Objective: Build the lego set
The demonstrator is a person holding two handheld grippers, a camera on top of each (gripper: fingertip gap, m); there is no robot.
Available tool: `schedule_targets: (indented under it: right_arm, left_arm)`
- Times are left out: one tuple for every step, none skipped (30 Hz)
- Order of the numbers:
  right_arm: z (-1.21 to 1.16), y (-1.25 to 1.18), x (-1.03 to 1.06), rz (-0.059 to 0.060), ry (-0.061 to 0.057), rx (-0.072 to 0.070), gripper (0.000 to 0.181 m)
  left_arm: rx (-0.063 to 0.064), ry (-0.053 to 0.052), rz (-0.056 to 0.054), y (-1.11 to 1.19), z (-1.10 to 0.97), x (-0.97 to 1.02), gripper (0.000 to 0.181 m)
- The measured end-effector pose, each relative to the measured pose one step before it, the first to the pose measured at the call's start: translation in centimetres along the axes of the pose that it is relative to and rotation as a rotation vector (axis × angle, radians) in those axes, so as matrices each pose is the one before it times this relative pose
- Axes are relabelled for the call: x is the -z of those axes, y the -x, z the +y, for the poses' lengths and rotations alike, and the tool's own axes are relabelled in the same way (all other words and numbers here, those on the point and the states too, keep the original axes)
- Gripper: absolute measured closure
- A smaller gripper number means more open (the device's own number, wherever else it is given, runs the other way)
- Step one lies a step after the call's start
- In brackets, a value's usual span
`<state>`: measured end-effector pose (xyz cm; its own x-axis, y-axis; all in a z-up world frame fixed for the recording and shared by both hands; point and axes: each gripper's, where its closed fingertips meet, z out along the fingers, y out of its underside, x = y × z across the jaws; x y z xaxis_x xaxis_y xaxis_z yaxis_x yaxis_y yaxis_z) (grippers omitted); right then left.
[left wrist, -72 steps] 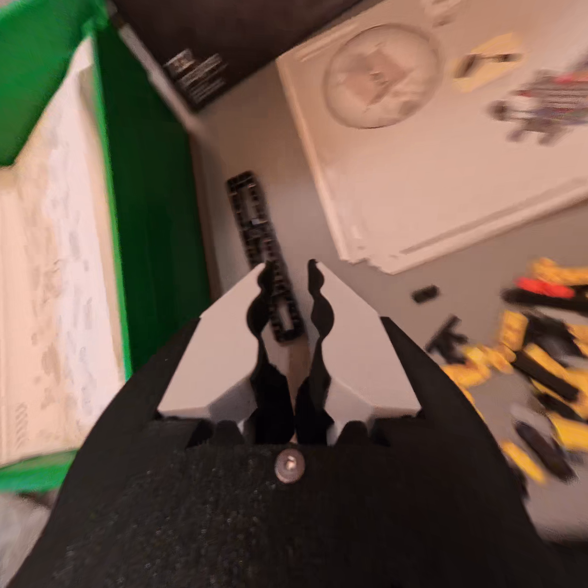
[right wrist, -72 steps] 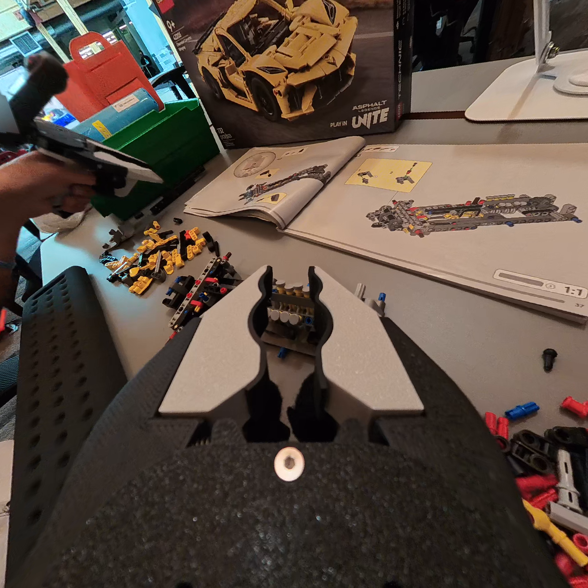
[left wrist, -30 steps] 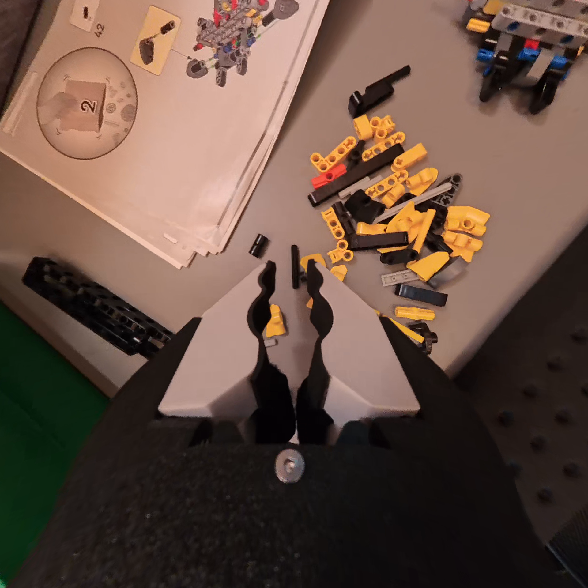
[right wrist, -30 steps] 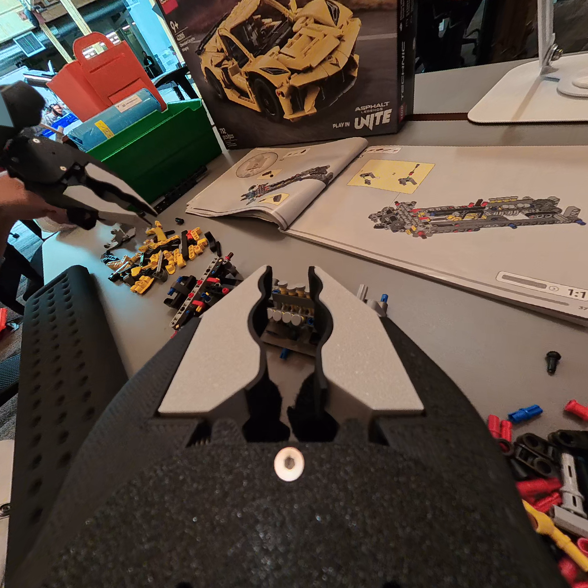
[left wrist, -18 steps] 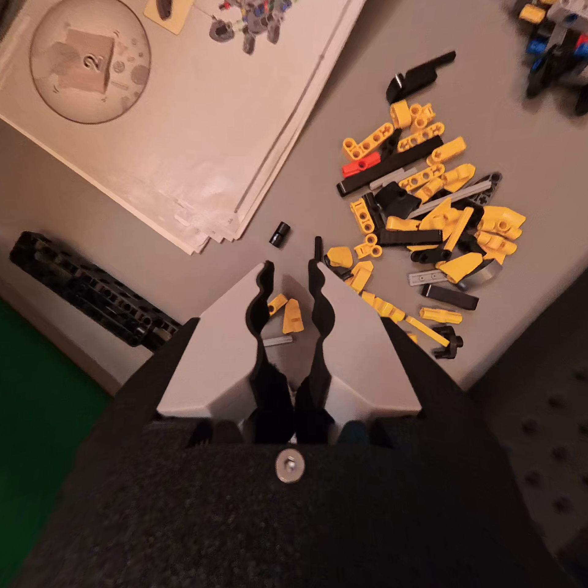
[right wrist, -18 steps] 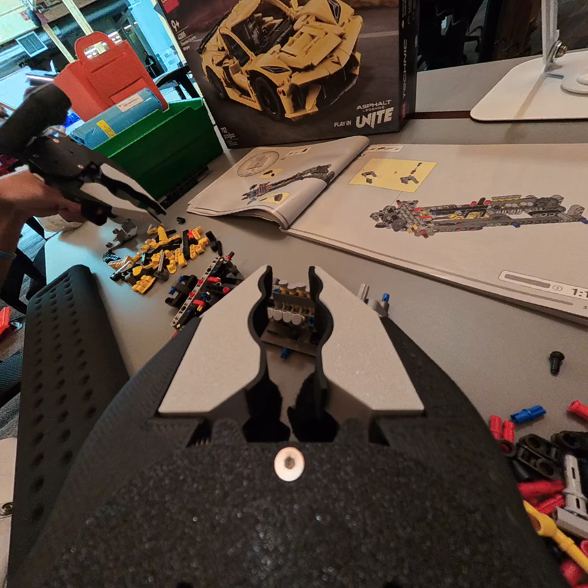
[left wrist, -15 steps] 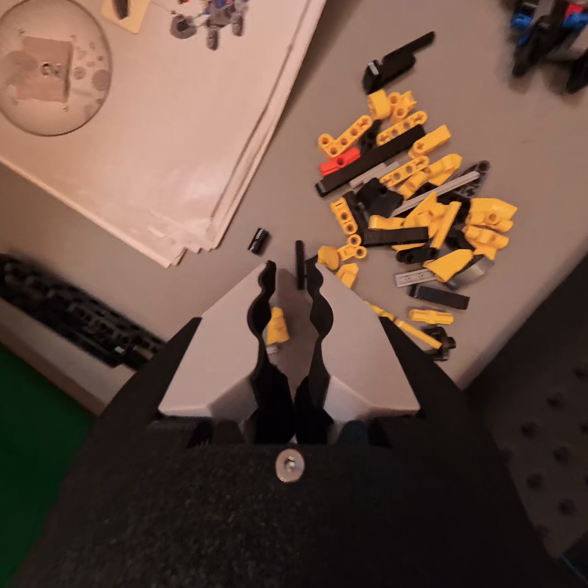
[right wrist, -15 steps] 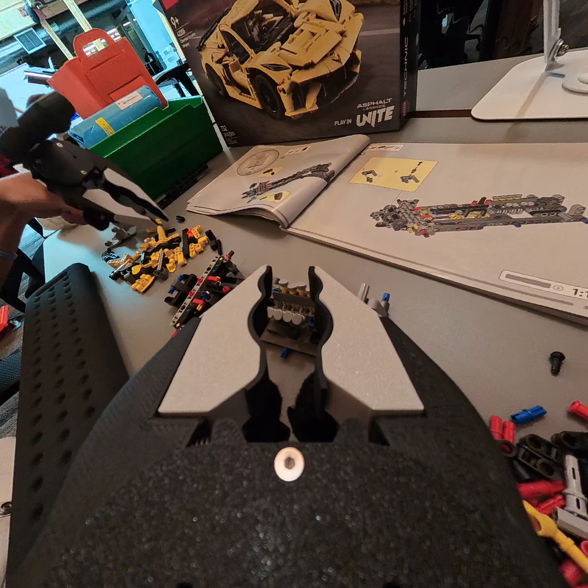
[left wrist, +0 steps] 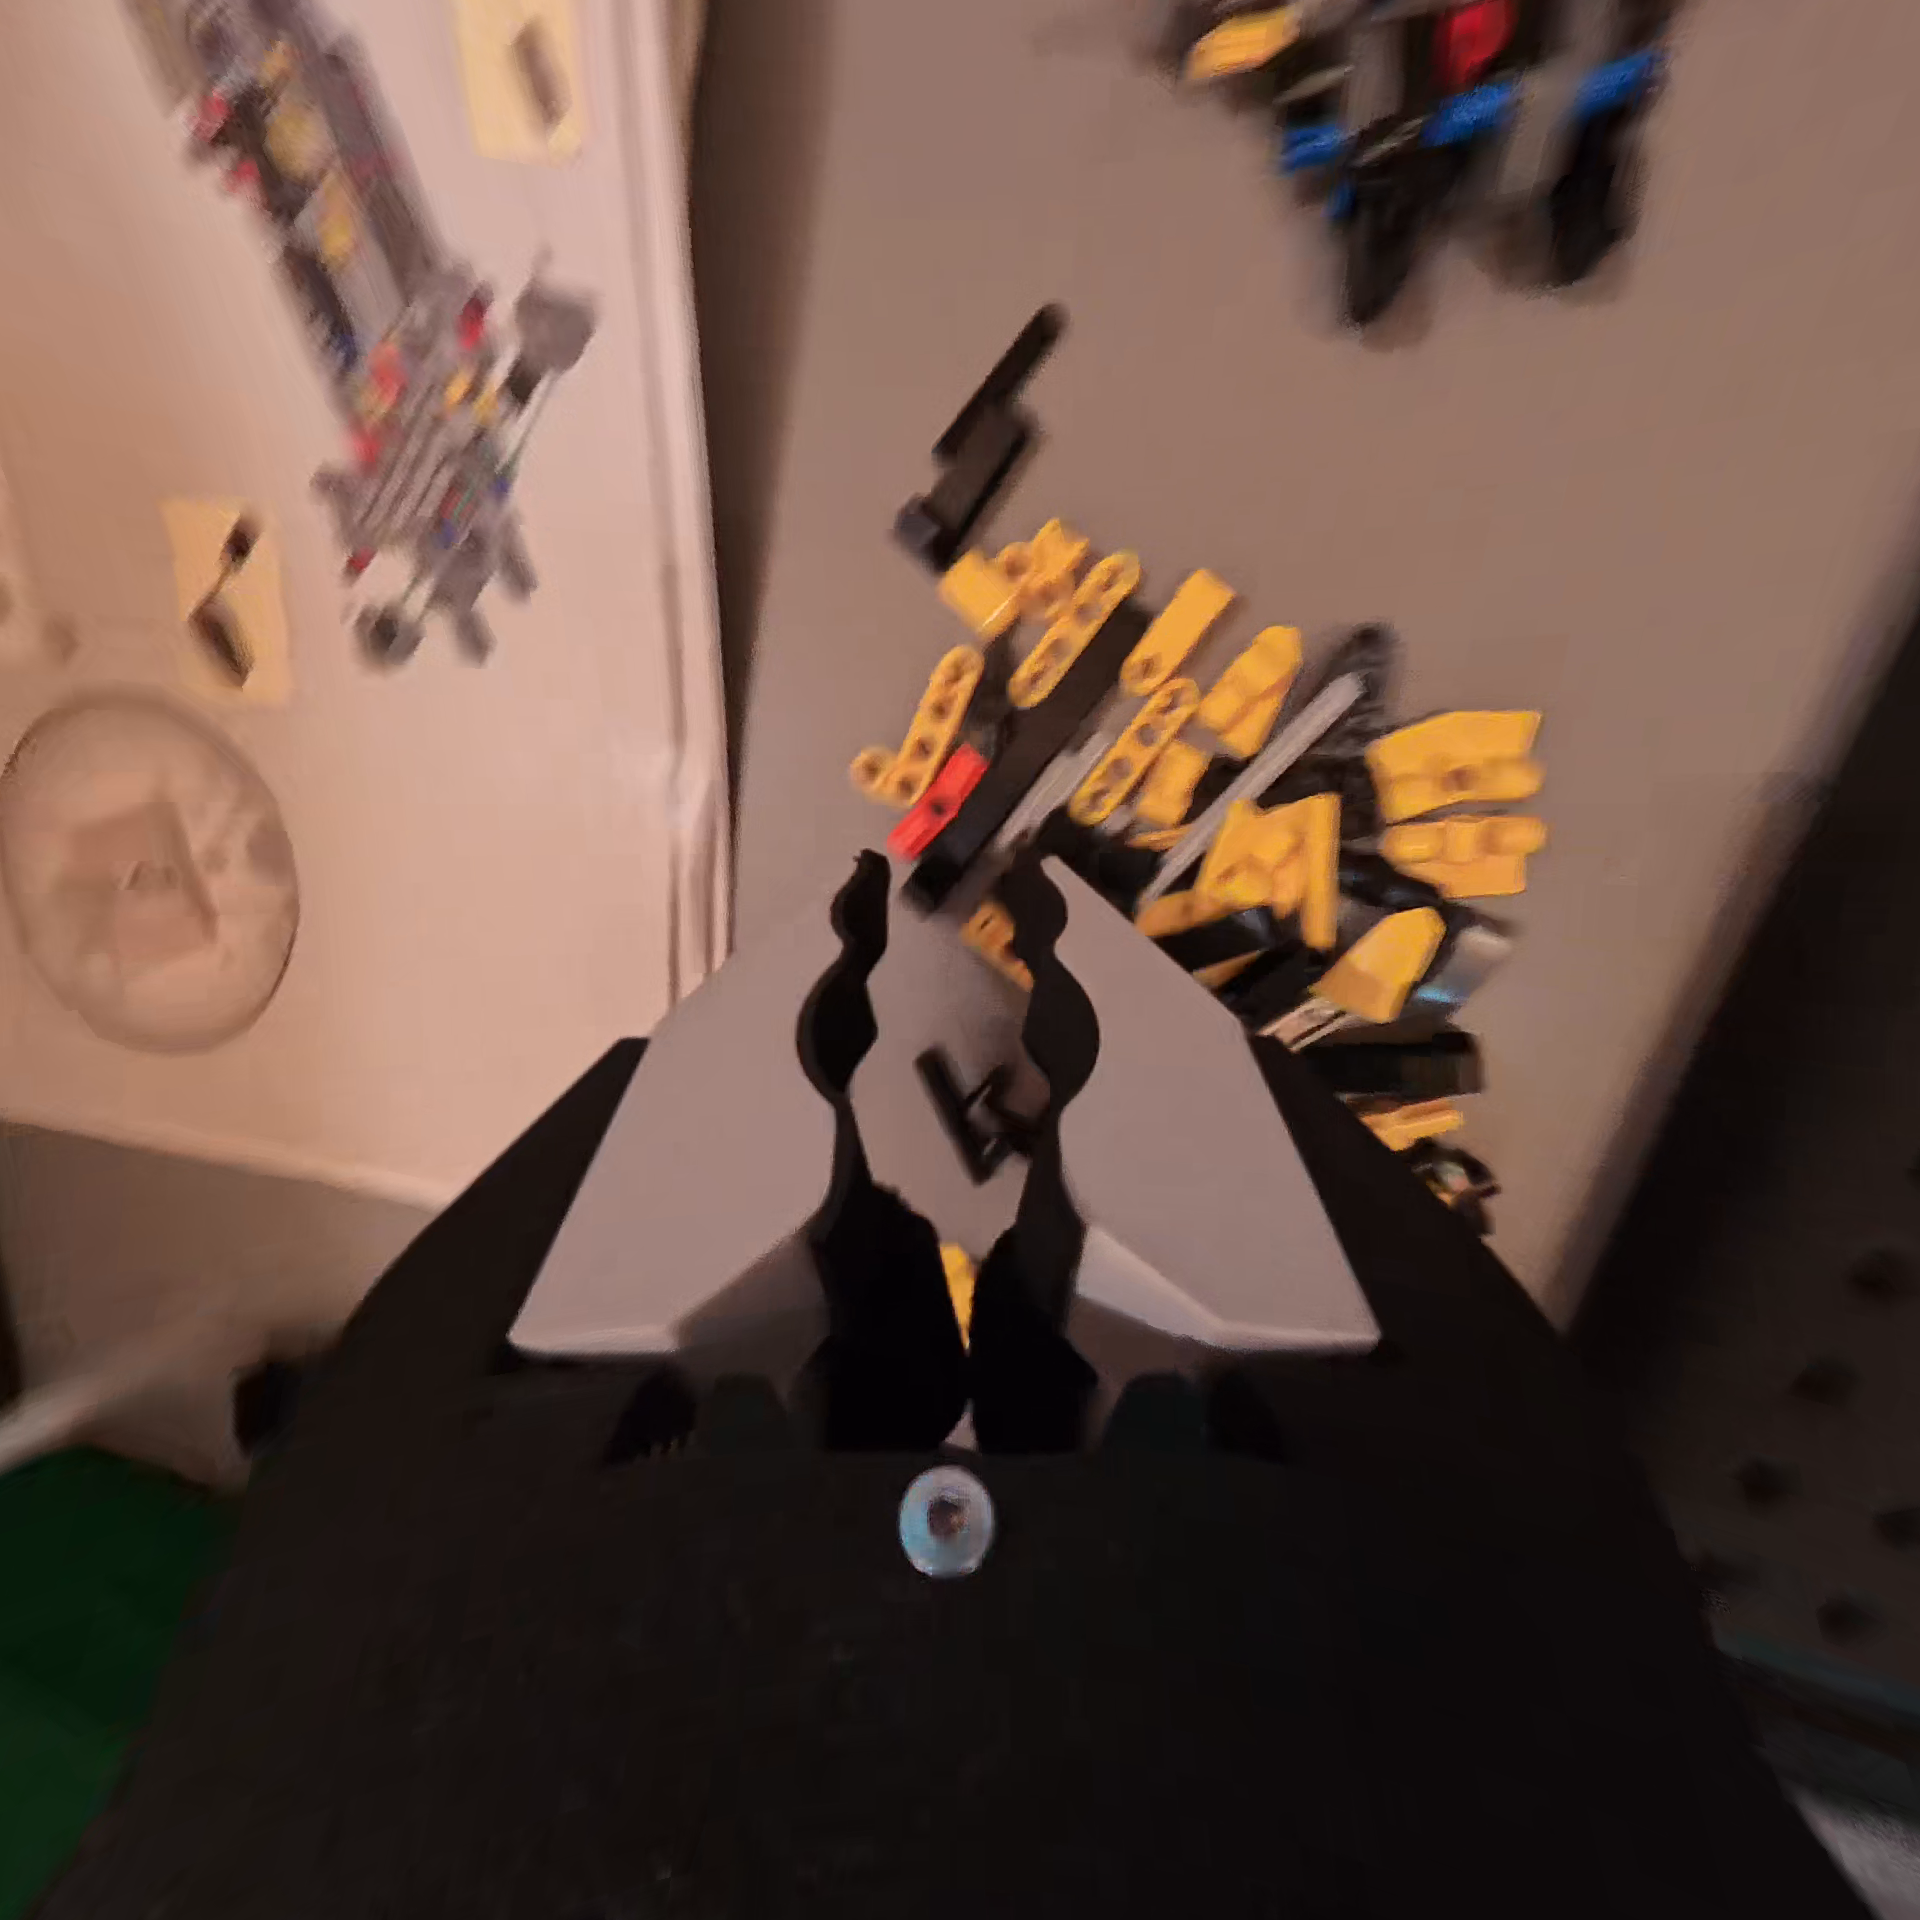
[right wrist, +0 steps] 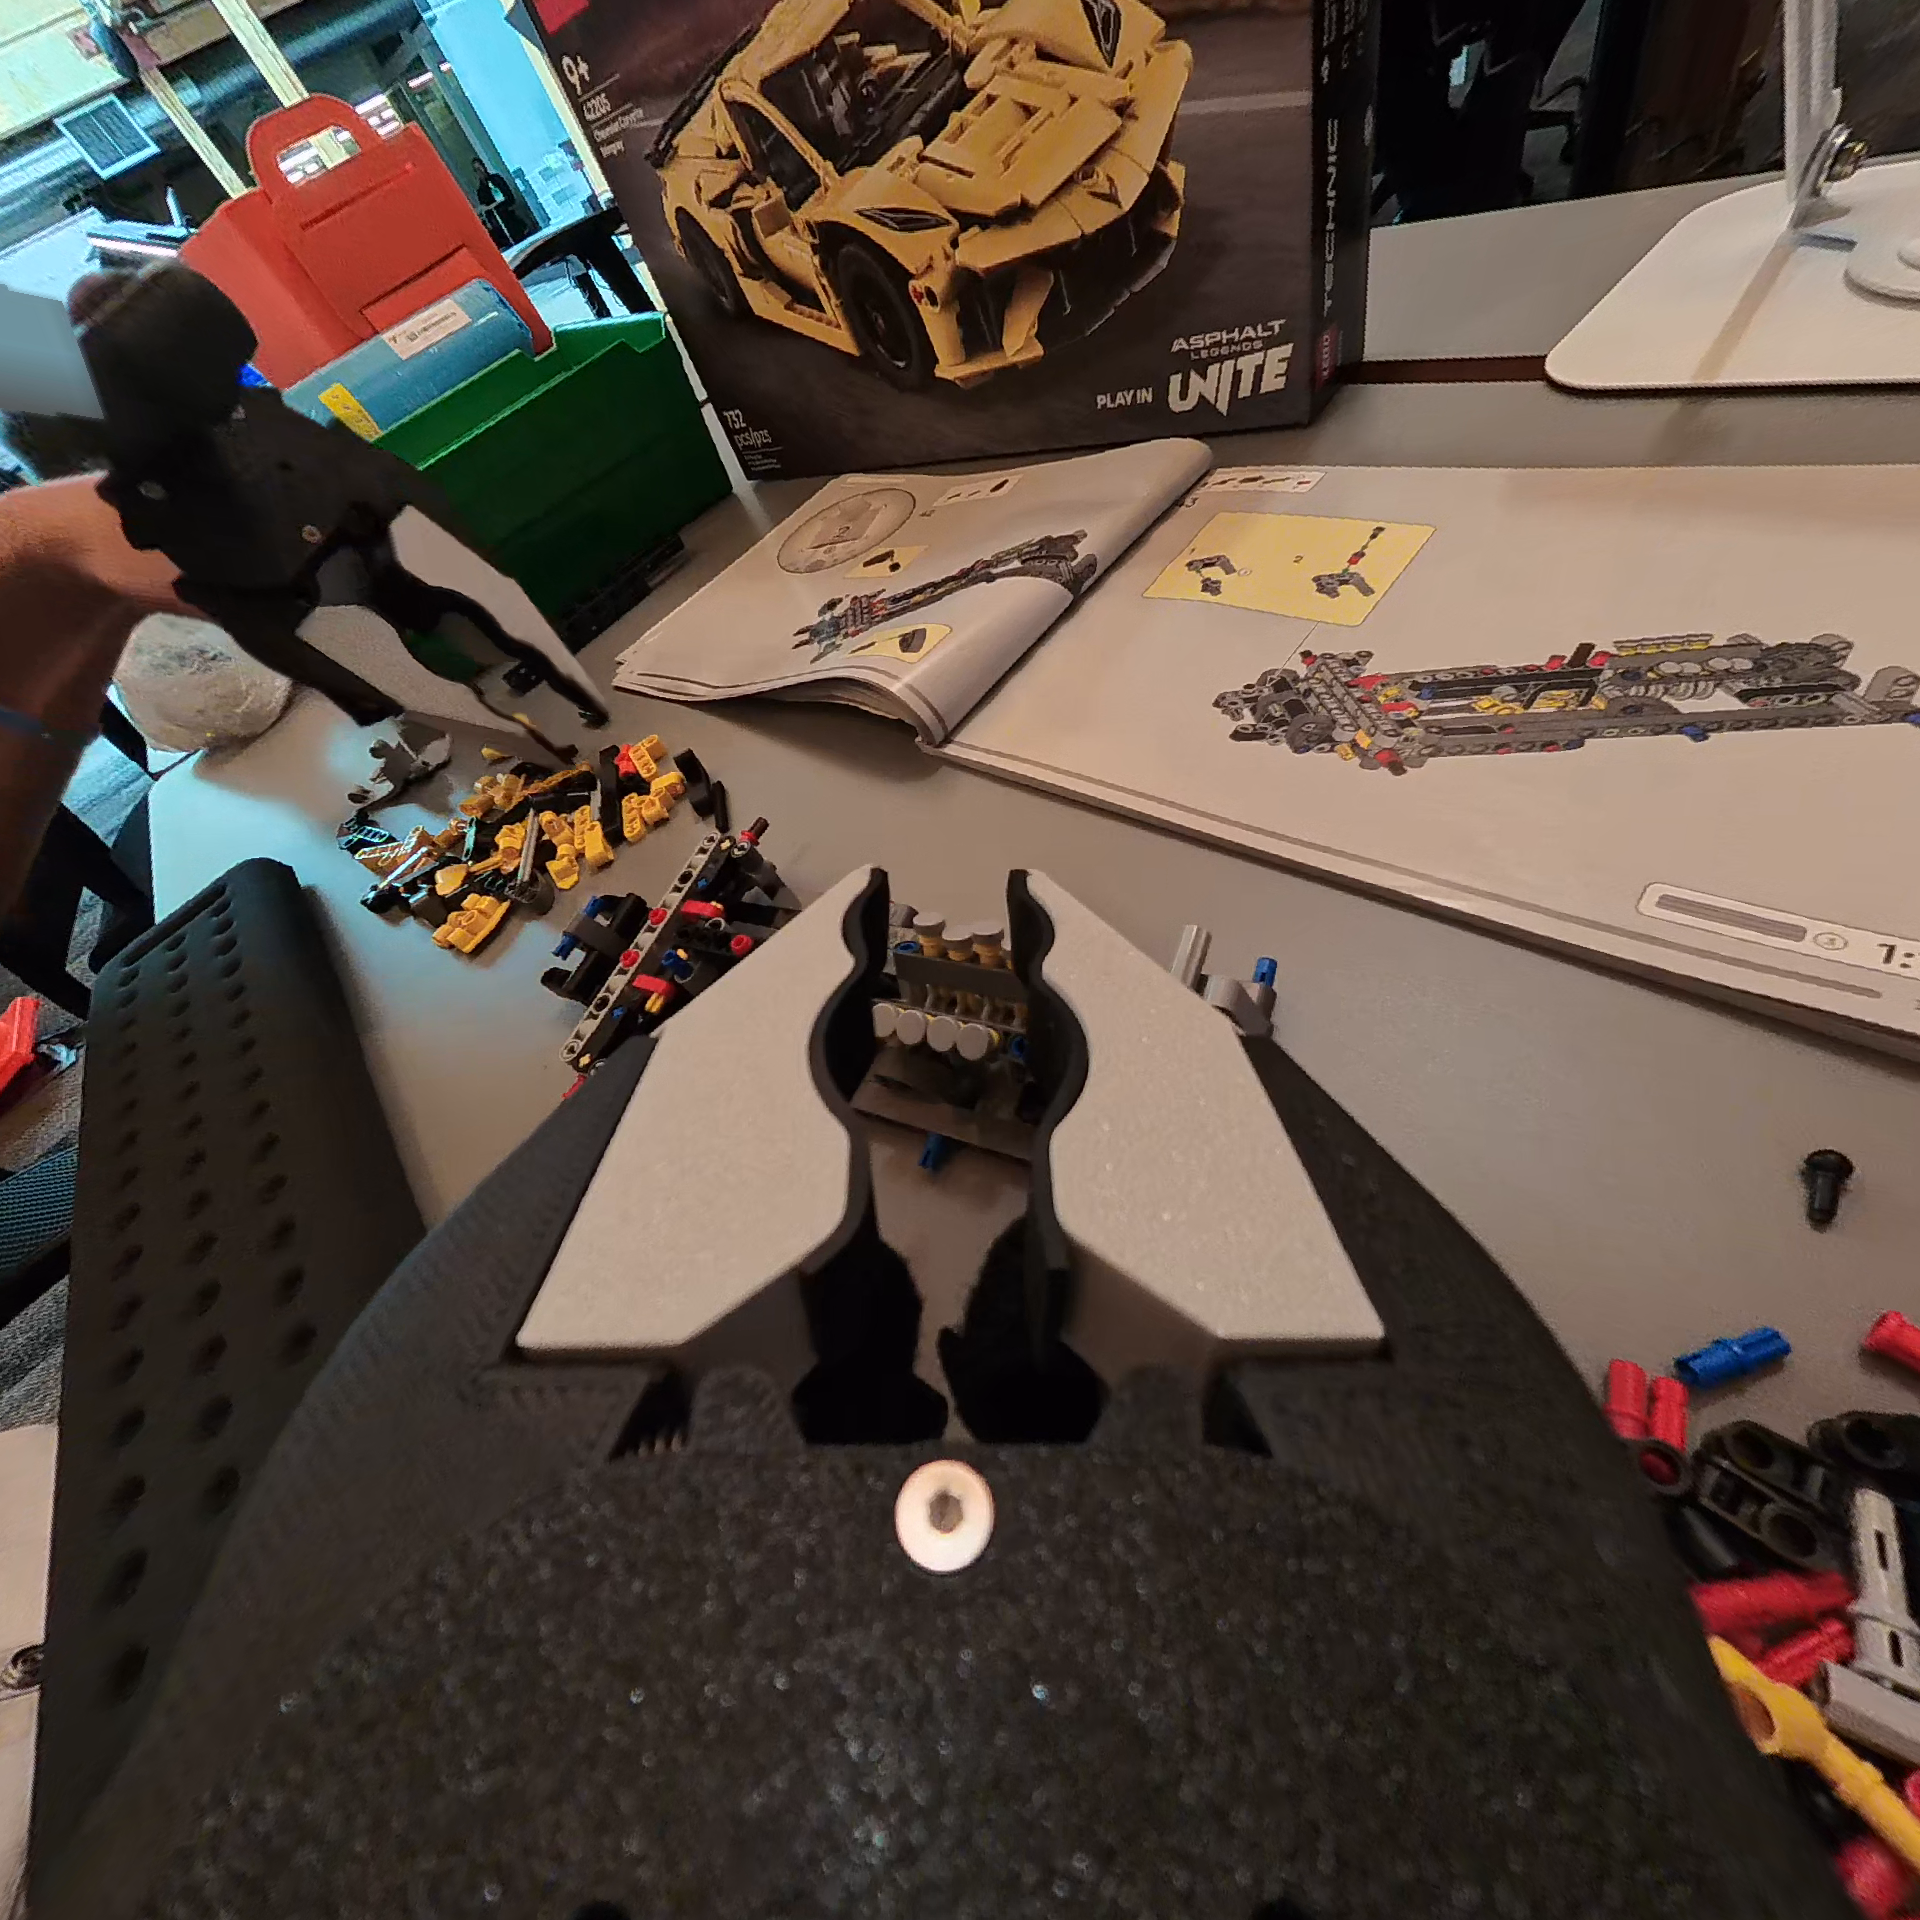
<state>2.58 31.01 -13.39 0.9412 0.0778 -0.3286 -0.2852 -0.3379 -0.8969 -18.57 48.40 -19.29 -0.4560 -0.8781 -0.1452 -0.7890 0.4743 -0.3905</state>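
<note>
My left gripper is open and empty, low over the near end of a pile of yellow and black lego pieces. A small black piece lies on the table between its jaws. This view is blurred. In the right wrist view the left gripper hangs at the far edge of the same pile. My right gripper is shut on a small grey engine block assembly with round tan and white pistons. A long, partly built chassis lies beside the pile and shows in the left wrist view.
The open instruction booklet lies across the grey table, with the set's box and a green bin behind. Loose red, blue and black pins lie at right. A black perforated chair back stands at the table's left edge. About 30 centimeters separates my left fingertips from my right.
My left gripper has swung from the green bin and black beam across to the yellow pile and turned over it. The right gripper has stayed put with the engine block.
</note>
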Motion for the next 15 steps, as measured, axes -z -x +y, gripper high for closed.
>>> schedule_targets:
  right_arm:
    - [-0.011,-0.033,0.032,0.0013,-0.0013,-0.0001,0.160]
    - [-0.010,-0.032,0.017,0.0014,-0.0008,-0.0006,0.160]
    - [0.004,-0.036,0.012,0.0009,0.0000,-0.0010,0.160]
    - [-0.003,-0.029,0.005,0.0010,0.0002,-0.0006,0.160]
    - [0.003,-0.030,-0.010,0.0011,0.0000,0.0003,0.160]
    - [0.005,-0.006,-0.008,0.0008,0.0004,0.0005,0.160]
    - [0.013,0.001,-0.012,0.0003,0.0012,0.0004,0.160]
    - [0.011,0.013,-0.016,-0.0001,0.0008,0.0008,0.160]
    - [0.003,-0.001,-0.009,0.0002,0.0003,0.0010,0.160]
    - [0.004,0.021,-0.020,-0.0005,0.0004,0.0004,0.160]
    - [0.003,0.018,-0.009,-0.0009,0.0002,0.0004,0.160]
    - [0.008,0.001,-0.007,0.0001,0.0006,0.0009,0.160]
    - [0.024,0.002,-0.017,0.0005,0.0011,0.0007,0.160]
    - [0.014,-0.008,-0.008,0.0002,0.0006,0.0001,0.160]
    - [0.006,-0.008,-0.009,-0.0002,0.0003,-0.0004,0.160]
  left_arm:
    - [-0.0408,-0.0359,0.0658,-0.840,-1.048,0.076,0.164]
    - [-0.0381,-0.0306,0.0530,-0.676,-0.921,0.049,0.167]
    - [-0.0306,0.0003,0.0297,-0.303,-0.443,-0.075,0.167]
    - [-0.0244,0.0340,0.0087,0.014,0.085,-0.208,0.167]
    - [-0.0230,0.0467,0.0012,0.097,0.346,-0.292,0.168]
    - [-0.0216,0.0445,-0.0096,0.257,0.387,-0.307,0.168]
    - [-0.0167,0.0317,-0.0108,0.273,0.287,-0.286,0.168]
    - [-0.0107,0.0224,-0.0006,0.144,0.223,-0.229,0.168]
    - [-0.0053,0.0119,0.0014,0.135,0.098,-0.124,0.169]
    - [-0.0043,0.0040,0.0075,0.054,-0.004,-0.022,0.170]
    - [-0.0026,0.0048,0.0080,0.016,-0.003,0.005,0.170]
    - [-0.0044,0.0079,0.0047,0.001,0.018,0.009,0.171]
    - [-0.0086,0.0081,0.0010,-0.002,0.011,0.006,0.171]
    - [-0.0095,0.0073,-0.0018,-0.006,0.007,-0.003,0.171]
    - [-0.0088,0.0086,-0.0026,-0.042,0.013,-0.001,0.171]
